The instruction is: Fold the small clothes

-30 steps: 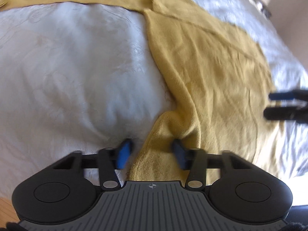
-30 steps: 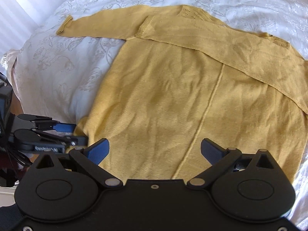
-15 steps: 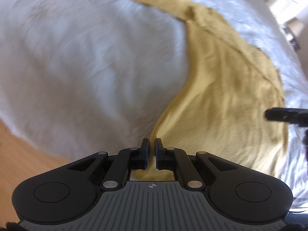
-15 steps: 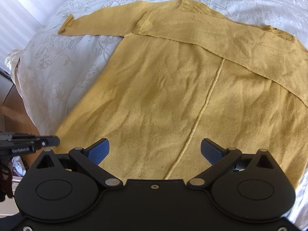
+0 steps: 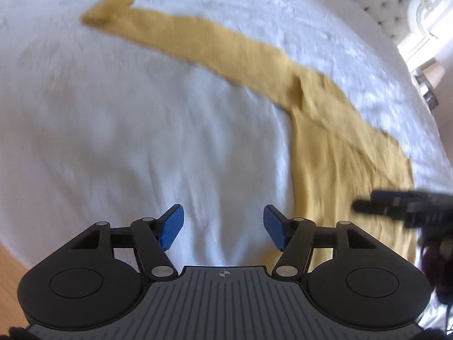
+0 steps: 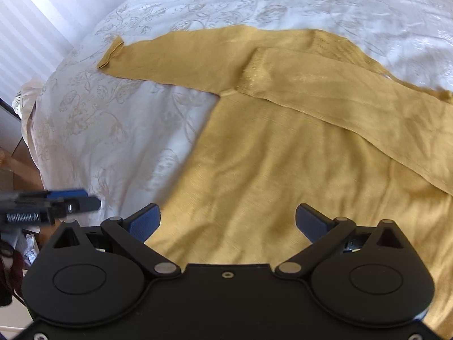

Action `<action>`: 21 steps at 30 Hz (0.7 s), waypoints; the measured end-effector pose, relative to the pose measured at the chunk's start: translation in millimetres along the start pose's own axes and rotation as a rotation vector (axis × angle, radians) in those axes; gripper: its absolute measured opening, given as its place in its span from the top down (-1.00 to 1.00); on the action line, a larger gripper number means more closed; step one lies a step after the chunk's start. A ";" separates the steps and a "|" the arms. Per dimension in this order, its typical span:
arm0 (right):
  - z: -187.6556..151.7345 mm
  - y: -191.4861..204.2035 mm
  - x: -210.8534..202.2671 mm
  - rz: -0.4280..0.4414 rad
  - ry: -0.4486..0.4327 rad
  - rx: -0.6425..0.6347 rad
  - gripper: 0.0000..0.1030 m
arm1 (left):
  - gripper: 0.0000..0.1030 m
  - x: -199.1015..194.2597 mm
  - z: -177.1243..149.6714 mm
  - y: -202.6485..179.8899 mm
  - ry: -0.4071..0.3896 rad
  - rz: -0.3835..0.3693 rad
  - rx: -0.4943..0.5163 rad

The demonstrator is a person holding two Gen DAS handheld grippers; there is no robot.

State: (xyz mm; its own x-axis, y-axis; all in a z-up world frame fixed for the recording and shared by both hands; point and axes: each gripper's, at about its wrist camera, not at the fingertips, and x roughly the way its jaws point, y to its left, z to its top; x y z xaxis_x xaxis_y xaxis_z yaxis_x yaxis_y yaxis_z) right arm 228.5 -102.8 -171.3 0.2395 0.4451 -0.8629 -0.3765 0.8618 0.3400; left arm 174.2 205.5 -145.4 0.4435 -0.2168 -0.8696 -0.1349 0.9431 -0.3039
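While the mustard sweater (image 6: 283,170) lies flat on the white bedspread (image 6: 113,119), one sleeve (image 5: 198,39) stretched out sideways and the other folded across its chest, the left gripper (image 5: 223,226) hangs over bare bedding just beside the hem, its jaws having just been opening with nothing between them. The right gripper (image 6: 228,222) hovers wide and empty above the sweater's lower body.

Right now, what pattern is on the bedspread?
White bedspread with a tone-on-tone floral pattern, clearest in the right wrist view.
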 end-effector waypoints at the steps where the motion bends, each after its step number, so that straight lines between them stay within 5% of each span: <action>1: 2.0 3.3 3.8 -0.004 0.004 0.004 -0.99 | -0.29 1.9 10.1 4.3 -0.008 0.000 -0.002; 5: 5.0 10.7 20.5 -0.071 0.035 0.037 -0.99 | -0.69 7.3 57.2 32.9 -0.049 0.001 -0.021; 12: -2.1 6.3 51.6 -0.181 0.117 0.139 -0.99 | -0.83 25.7 135.3 95.8 -0.111 0.047 -0.110; 21: 2.7 8.0 70.2 -0.244 0.153 0.241 -1.00 | -0.87 58.6 198.8 103.1 -0.124 0.226 0.193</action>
State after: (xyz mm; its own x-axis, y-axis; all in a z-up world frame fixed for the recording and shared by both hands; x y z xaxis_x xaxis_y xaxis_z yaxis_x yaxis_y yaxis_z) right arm 244.7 -64.0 -228.1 0.1529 0.1935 -0.9691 -0.0989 0.9787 0.1798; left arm 362.4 340.1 -150.3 0.5279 0.0250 -0.8489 -0.0773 0.9968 -0.0187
